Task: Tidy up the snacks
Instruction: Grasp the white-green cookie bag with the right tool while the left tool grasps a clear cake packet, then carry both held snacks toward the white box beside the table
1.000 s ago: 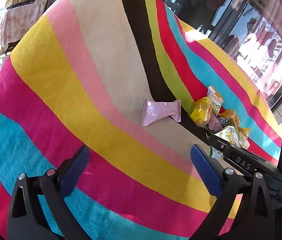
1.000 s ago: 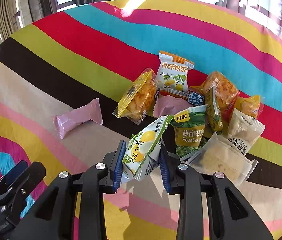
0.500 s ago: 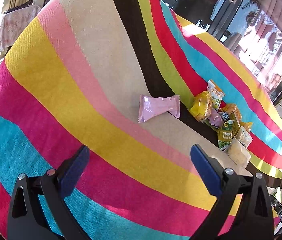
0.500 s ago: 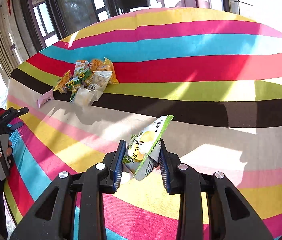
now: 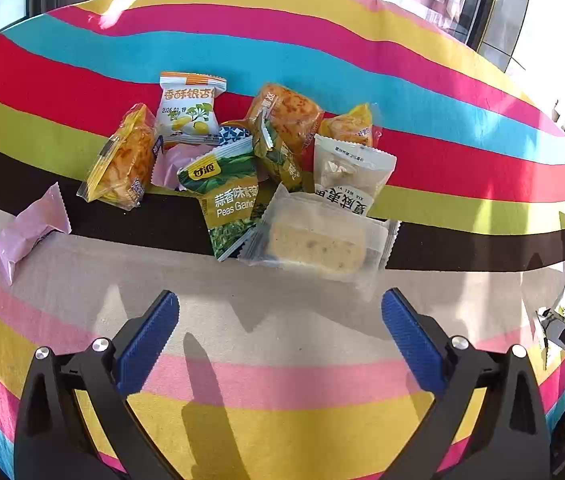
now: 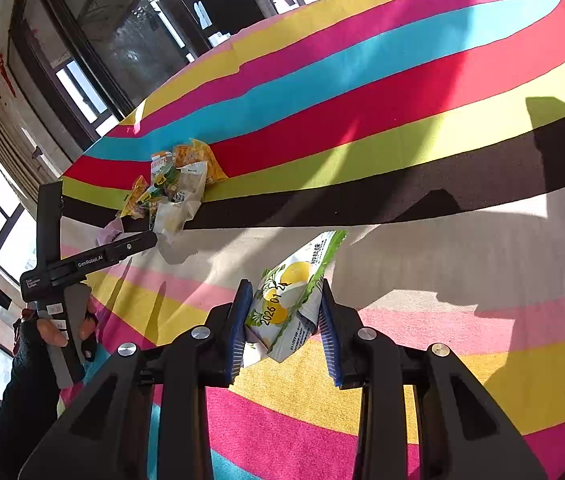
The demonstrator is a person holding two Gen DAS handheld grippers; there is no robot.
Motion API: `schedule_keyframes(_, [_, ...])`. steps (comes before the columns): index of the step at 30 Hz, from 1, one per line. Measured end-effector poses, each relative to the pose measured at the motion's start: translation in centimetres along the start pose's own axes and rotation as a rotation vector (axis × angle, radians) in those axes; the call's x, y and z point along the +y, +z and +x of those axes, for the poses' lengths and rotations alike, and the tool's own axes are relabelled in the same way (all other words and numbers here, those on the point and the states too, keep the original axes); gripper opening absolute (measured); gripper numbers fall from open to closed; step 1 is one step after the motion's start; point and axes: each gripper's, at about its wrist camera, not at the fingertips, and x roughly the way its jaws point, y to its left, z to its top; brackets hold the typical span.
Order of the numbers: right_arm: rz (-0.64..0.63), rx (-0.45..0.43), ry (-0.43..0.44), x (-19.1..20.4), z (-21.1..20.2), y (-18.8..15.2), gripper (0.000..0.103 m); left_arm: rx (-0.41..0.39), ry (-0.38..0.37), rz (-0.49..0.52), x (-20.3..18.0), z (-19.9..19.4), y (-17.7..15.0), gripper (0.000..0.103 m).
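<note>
The right gripper (image 6: 282,320) is clenched on a white-and-green lemon-print packet (image 6: 294,292), carried above the striped tablecloth (image 6: 402,80) well apart from the snack pile (image 6: 170,188), presumably to start a separate group. The left gripper (image 5: 278,336), fingers spread wide and holding nothing, faces the pile; nearest it lies a clear-wrapped cake (image 5: 314,240) beside a green pea packet (image 5: 230,204), likely the next pick. A pink wrapper (image 5: 26,228) lies apart. No container is visible.
</note>
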Motion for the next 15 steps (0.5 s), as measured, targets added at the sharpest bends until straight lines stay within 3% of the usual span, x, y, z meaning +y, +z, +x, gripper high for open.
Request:
schedule_keyframes(4, [-0.004,0.000,-0.005,0.1,0.0,-0.1,0.033,0.046,0.014,0.068,-1.3,2.4,1.9,0.101])
schedule_keyframes(7, [-0.007,0.001,-0.004,0.0,-0.1,-0.2,0.033,0.038,0.004,0.079,-1.6,2.9,2.5,0.100])
schedule_keyframes(9, [-0.005,-0.001,-0.002,0.0,-0.1,-0.3,0.033,0.008,0.004,0.121,-2.1,2.3,2.0,0.066])
schedule_keyframes(15, [-0.012,-0.001,-0.004,0.3,-0.1,-0.4,0.033,-0.089,-0.093,0.186,-3.8,-2.8,-2.9,0.056])
